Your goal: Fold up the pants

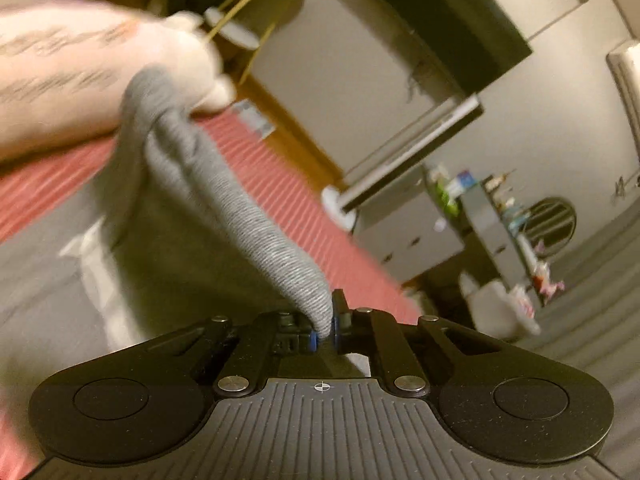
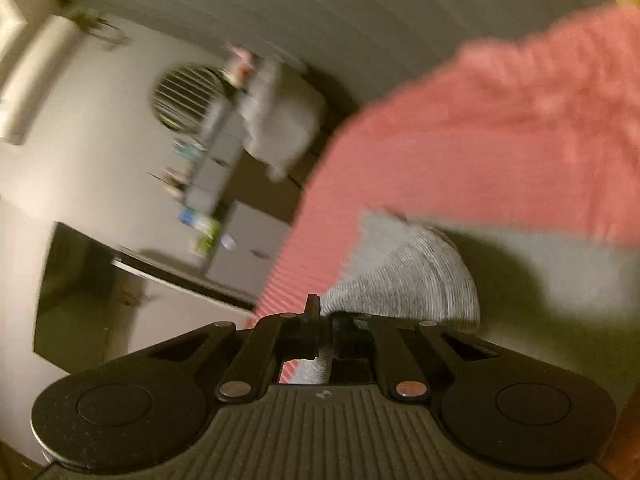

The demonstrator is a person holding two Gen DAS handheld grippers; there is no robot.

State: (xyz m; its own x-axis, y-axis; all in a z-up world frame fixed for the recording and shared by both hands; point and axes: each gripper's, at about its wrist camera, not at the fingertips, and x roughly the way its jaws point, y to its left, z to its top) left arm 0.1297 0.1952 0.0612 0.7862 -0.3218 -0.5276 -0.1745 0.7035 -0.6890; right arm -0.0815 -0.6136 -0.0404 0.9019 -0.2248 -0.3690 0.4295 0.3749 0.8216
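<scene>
The pants are grey knit fabric. In the left wrist view a fold of them runs from my left gripper up and left, lifted above the red ribbed bedspread. My left gripper is shut on the fabric edge. In the right wrist view the grey pants bunch right in front of my right gripper, which is shut on a strip of them. More grey cloth lies flat on the right. Both views are blurred.
A white printed pillow lies at the top left on the bed. The red bedspread also fills the right wrist view. Beyond the bed edge stand white drawers, a cluttered shelf, and a dark TV.
</scene>
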